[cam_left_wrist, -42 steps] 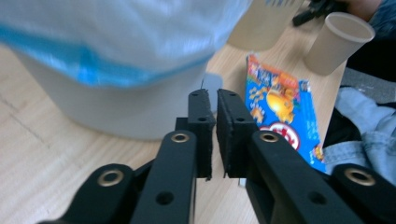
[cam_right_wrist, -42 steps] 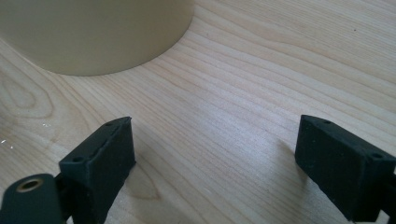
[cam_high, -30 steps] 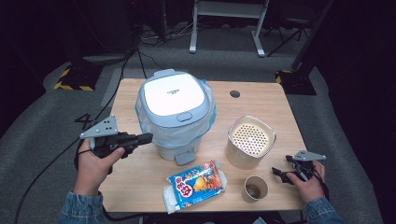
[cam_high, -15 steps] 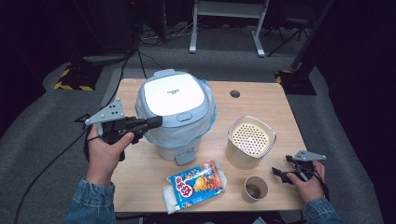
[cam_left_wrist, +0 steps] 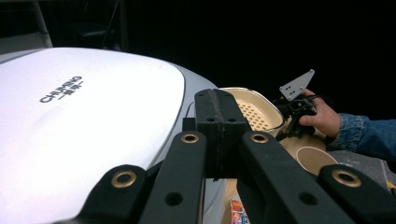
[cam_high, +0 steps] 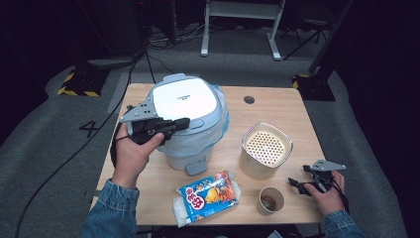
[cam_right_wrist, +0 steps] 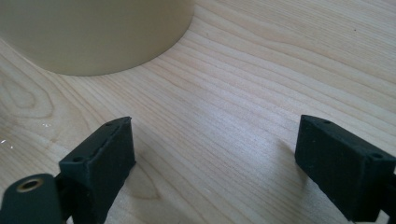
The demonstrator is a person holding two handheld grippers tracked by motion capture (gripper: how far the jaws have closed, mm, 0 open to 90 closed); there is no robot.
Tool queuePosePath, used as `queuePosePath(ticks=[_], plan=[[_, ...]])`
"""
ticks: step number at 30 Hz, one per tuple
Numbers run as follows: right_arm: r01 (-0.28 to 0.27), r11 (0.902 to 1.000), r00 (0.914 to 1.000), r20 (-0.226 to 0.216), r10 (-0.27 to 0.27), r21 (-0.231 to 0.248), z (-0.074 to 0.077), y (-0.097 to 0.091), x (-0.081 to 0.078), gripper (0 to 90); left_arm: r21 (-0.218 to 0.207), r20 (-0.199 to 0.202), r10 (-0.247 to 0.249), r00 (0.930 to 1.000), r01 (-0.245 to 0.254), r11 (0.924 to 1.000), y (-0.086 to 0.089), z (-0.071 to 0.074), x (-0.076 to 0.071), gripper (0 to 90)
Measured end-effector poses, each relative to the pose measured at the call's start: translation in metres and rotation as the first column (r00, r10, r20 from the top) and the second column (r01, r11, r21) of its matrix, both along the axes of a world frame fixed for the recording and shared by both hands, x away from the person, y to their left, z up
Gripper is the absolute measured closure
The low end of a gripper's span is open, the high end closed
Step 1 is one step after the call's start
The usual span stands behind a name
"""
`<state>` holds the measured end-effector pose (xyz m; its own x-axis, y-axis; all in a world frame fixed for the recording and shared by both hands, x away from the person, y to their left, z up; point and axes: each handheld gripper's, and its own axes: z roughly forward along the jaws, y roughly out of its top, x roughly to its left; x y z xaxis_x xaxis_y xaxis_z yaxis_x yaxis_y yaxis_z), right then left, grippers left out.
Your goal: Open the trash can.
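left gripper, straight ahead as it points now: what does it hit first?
Probably the bin lid: the left gripper, jaws shut, points across its front edge. If it clears that, the perforated container lies beyond; depth unclear.

My left claw (cam_left_wrist: 222, 135) has matt black jaws with brass-coloured rivets, its rubbery pads pressed together. Below it the bin lid (cam_high: 184, 98) looks like smooth, glossy white plastic, and a thin, crinkled clear plastic liner (cam_high: 218, 130) hangs around the body. The bench (cam_right_wrist: 261, 79) is pale wood with visible grain and a satin finish. The perforated container (cam_high: 266, 148) seems matt cream plastic. The snack bag (cam_high: 208, 196) is shiny printed film; the cup (cam_high: 271, 201) is brown paper.
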<state>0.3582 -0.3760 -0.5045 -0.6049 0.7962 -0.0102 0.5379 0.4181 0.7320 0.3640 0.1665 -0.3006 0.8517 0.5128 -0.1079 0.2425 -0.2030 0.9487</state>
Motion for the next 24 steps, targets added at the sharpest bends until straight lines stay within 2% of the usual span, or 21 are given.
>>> queuePosePath(ticks=[2,5,14,17,23,24], plan=[[0.0,1.0,1.0,0.0,0.0,0.0,0.0,0.0,0.0,12.0,0.009,0.002,0.001,1.0,-0.001,1.0,-0.001,0.0,0.001,89.8],[0.0,1.0,1.0,0.0,0.0,0.0,0.0,0.0,0.0,12.0,0.048,0.018,0.009,0.9998,-0.009,0.9988,-0.01,-0.001,0.003,89.1],[0.0,1.0,1.0,0.0,0.0,0.0,0.0,0.0,0.0,12.0,0.09,0.016,0.022,0.9996,-0.023,0.9957,-0.019,0.003,0.004,89.8],[0.0,1.0,1.0,0.0,0.0,0.0,0.0,0.0,0.0,12.0,0.115,0.041,0.025,0.9988,-0.03,0.9929,-0.022,0.004,0.003,89.9],[0.0,1.0,1.0,0.0,0.0,0.0,0.0,0.0,0.0,12.0,0.157,0.049,0.021,0.9986,-0.029,0.9872,-0.025,0.006,0.001,90.0],[0.0,1.0,1.0,0.0,0.0,0.0,0.0,0.0,0.0,12.0,0.173,0.052,0.02,0.9985,-0.029,0.9844,-0.026,0.008,0.001,90.0]])
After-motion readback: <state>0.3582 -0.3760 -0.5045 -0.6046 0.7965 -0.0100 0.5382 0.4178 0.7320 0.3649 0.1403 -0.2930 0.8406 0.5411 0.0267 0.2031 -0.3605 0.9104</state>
